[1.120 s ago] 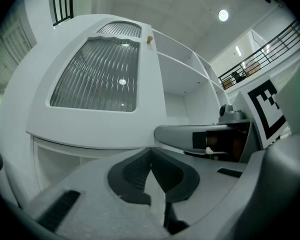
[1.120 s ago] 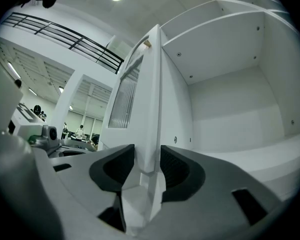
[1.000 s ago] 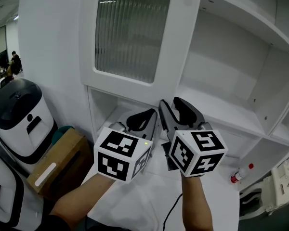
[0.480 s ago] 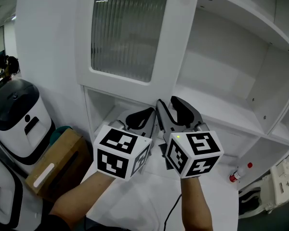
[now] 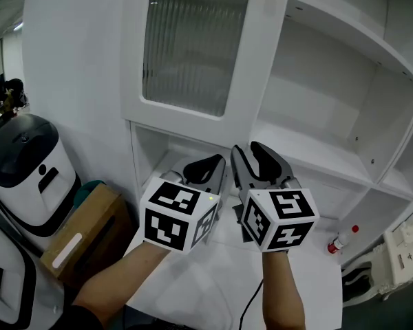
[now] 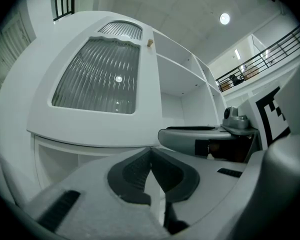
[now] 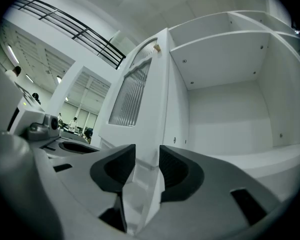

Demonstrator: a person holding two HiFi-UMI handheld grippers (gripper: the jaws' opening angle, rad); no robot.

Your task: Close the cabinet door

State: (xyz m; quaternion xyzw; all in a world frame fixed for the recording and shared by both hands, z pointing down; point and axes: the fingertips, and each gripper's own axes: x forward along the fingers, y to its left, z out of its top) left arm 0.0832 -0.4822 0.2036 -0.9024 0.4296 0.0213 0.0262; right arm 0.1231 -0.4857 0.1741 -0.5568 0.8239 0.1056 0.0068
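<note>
Currently the right gripper (image 7: 147, 158) is straddling the edge of the cabinet door (image 7: 140, 94), jaws just closing yet unclamped, risking slippage on swinging; the left gripper (image 6: 150, 156) is idling closed.

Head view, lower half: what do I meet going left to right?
In order: white-and-black machine → cardboard box → left gripper → right gripper (fingers apart, just been closing; cabinet door edge lined up in their gap, ungripped) → red-capped bottle.
</note>
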